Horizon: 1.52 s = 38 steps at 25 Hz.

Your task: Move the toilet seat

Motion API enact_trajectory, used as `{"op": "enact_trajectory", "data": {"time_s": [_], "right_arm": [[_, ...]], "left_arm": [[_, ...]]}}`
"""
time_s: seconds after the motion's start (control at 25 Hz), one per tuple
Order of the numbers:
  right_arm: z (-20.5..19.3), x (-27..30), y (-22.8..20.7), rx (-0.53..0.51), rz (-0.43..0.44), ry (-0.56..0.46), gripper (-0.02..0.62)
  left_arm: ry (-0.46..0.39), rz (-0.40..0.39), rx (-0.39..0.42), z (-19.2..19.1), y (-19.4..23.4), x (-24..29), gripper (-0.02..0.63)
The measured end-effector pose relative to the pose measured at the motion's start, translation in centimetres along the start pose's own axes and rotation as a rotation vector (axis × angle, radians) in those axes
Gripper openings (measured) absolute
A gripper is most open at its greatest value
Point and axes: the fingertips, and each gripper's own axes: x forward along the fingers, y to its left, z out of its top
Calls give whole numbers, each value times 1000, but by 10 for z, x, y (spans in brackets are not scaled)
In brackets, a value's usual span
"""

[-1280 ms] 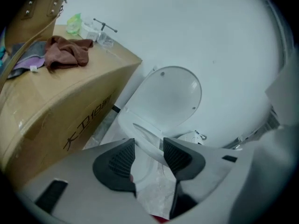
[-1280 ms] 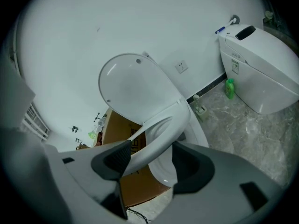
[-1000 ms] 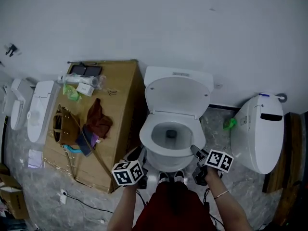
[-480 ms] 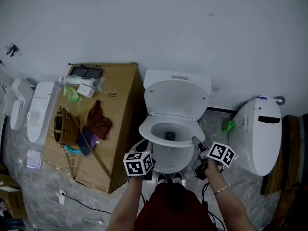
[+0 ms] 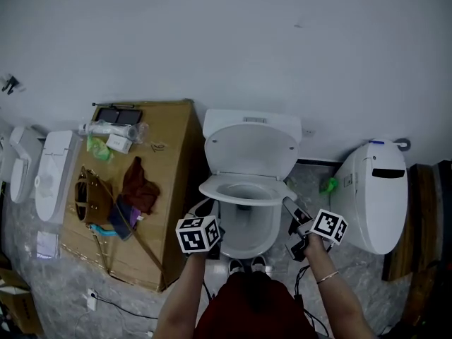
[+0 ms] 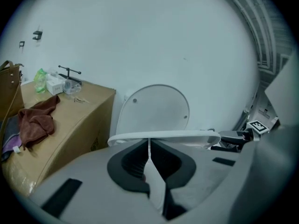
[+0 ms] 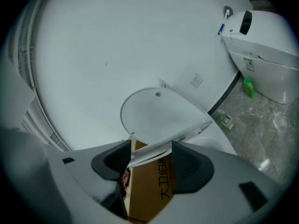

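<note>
The white toilet stands in the middle of the head view with its lid upright against the tank. The toilet seat is raised a little off the bowl. My left gripper holds its front left rim. In the left gripper view the jaws are shut on the thin seat edge, seen side-on. My right gripper is at the seat's right rim. In the right gripper view the seat edge fills the gap between the jaws.
A large cardboard box stands close on the toilet's left, with a brown bag, a red cloth and small bottles on it. Another toilet stands at the right, a green bottle on the floor between. More fixtures are at far left.
My left gripper moved in from the left to the seat's front rim and closed on it. The seat has risen off the bowl with both grippers.
</note>
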Motion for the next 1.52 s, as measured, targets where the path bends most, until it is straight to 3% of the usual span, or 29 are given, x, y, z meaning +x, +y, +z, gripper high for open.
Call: {"op": "enact_trajectory", "data": {"time_s": [0.12, 0.32, 0.44, 0.72, 1.04, 1.52], "right_arm": [[4, -6, 9, -110, 0, -33, 254], [4, -9, 15, -311, -88, -52, 98], [1, -1, 20, -428, -134, -42, 51], [22, 27, 44, -612, -219, -98, 44], [57, 52, 52, -710, -248, -102, 43], [95, 94, 51, -732, -265, -86, 43]], "left_arm": [[-5, -12, 2, 9, -1, 5, 39], [-7, -28, 12, 21, -3, 14, 38], [-10, -31, 22, 27, -3, 19, 38], [-21, -44, 46, 49, -6, 30, 38], [-42, -35, 65, 84, -8, 57, 39], [-74, -21, 106, 121, -5, 93, 40]]}}
